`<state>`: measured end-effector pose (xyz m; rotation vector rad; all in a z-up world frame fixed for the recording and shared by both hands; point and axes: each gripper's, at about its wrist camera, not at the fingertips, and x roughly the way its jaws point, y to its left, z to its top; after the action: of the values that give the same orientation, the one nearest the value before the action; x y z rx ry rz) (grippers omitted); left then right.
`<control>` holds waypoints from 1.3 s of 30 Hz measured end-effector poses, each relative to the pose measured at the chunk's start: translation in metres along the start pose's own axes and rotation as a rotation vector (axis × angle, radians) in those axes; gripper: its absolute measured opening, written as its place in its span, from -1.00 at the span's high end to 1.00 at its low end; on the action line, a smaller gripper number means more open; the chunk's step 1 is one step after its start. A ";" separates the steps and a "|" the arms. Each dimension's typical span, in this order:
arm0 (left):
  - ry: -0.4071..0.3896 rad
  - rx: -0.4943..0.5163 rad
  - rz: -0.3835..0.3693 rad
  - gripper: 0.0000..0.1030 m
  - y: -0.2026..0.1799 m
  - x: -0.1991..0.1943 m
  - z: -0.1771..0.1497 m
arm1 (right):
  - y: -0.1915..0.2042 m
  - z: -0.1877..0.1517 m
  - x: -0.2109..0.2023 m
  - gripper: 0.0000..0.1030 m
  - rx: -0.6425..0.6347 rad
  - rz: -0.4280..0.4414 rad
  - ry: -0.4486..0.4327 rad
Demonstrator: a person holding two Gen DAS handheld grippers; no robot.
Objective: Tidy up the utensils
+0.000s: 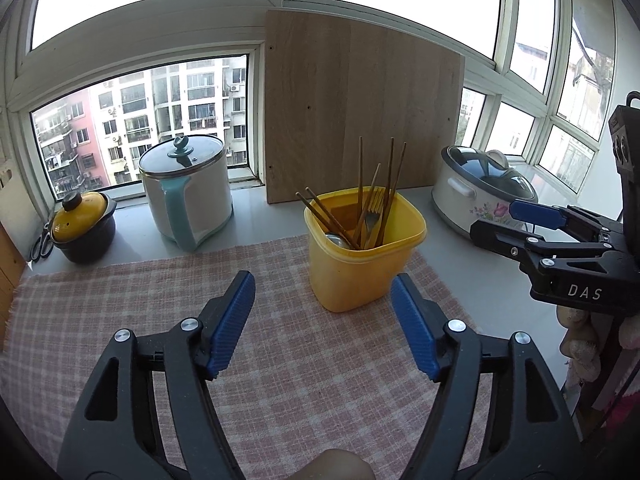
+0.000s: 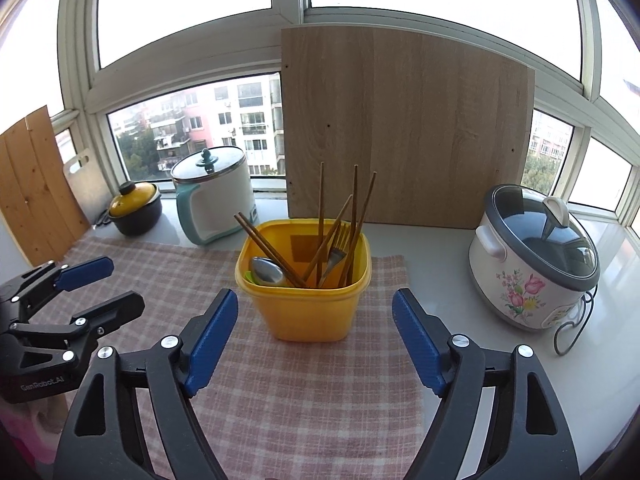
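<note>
Utensils gathered upright in a yellow container [image 2: 306,304] on a pink checked cloth [image 2: 280,392] by the window.

Seen standing inside: wooden chopsticks [image 2: 320,220], a metal fork [image 2: 336,254] and a spoon [image 2: 266,272]. Left gripper [image 1: 322,326] and right gripper [image 2: 314,338] both held just short of the container, jaws spread wide, nothing between the blue pads. Behind, a wooden board [image 2: 404,128] leaned on the sill; flanked by a white kettle-pot [image 2: 214,196] and a floral rice cooker [image 2: 534,258].

- We face a white-framed bay window [image 2: 192,40] full of pale daylight, apartment blocks beyond
- We see a wooden board [image 2: 404,128] leaning against it
- A white counter [image 2: 448,280] carries a pink checked cloth [image 2: 304,392]
</note>
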<state>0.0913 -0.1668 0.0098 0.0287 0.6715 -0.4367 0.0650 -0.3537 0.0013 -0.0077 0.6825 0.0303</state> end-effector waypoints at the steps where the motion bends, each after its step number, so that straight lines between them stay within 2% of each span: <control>1: -0.004 -0.002 0.002 -0.51 0.000 -0.004 -0.002 | 0.001 -0.002 -0.002 -0.55 -0.002 -0.005 -0.004; 8: -0.007 -0.005 0.053 -0.63 -0.002 -0.026 -0.013 | 0.007 -0.013 -0.019 -0.56 0.009 -0.013 -0.023; 12: -0.026 -0.001 0.072 -0.83 -0.006 -0.038 -0.017 | 0.008 -0.021 -0.027 -0.57 0.019 -0.024 -0.024; 16: -0.040 0.003 0.076 -0.84 -0.011 -0.051 -0.021 | 0.005 -0.028 -0.032 -0.58 0.052 -0.022 -0.019; 19: -0.038 -0.002 0.090 -0.94 -0.012 -0.056 -0.022 | 0.003 -0.033 -0.037 -0.58 0.082 -0.023 -0.021; 26: -0.028 -0.021 0.092 -0.96 -0.014 -0.066 -0.028 | 0.001 -0.041 -0.047 -0.59 0.097 -0.050 -0.029; 39: -0.032 -0.016 0.116 -0.98 -0.017 -0.072 -0.032 | 0.005 -0.039 -0.048 -0.60 0.089 -0.051 -0.036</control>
<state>0.0152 -0.1490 0.0307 0.0453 0.6382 -0.3197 0.0033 -0.3504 0.0013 0.0608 0.6471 -0.0485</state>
